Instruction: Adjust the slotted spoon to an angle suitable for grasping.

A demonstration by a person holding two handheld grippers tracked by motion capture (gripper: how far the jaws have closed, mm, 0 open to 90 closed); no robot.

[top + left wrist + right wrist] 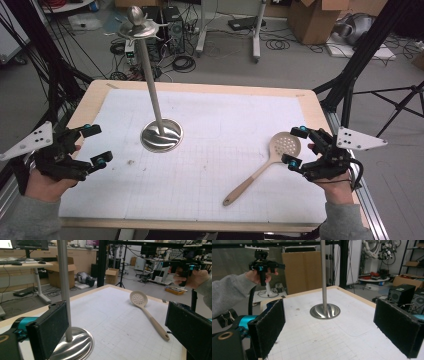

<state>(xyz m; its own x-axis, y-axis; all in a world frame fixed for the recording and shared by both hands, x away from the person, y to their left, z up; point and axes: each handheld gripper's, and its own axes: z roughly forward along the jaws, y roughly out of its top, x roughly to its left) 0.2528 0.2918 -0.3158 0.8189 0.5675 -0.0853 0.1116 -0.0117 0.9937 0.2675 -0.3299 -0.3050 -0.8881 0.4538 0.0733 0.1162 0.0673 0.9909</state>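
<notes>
A metal stand with a round base [161,135] and a tall pole topped by hooks [137,27] is on the white mat, left of centre. A beige slotted spoon [260,173] lies flat on the mat at the right, head pointing away from me. My left gripper [98,145] hovers open at the table's left edge, its jaws [117,332] facing the stand base [77,345] and the spoon [147,312]. My right gripper [295,147] is held open in the air just right of the spoon's head, and its view [329,327] looks at the stand base [325,311].
The wooden table [200,86] carries a white gridded mat [225,120]. Black frame posts [350,75] rise beside its right edge, and more stand at the left. Cables, cardboard boxes [315,20] and a computer case sit on the floor beyond the far edge.
</notes>
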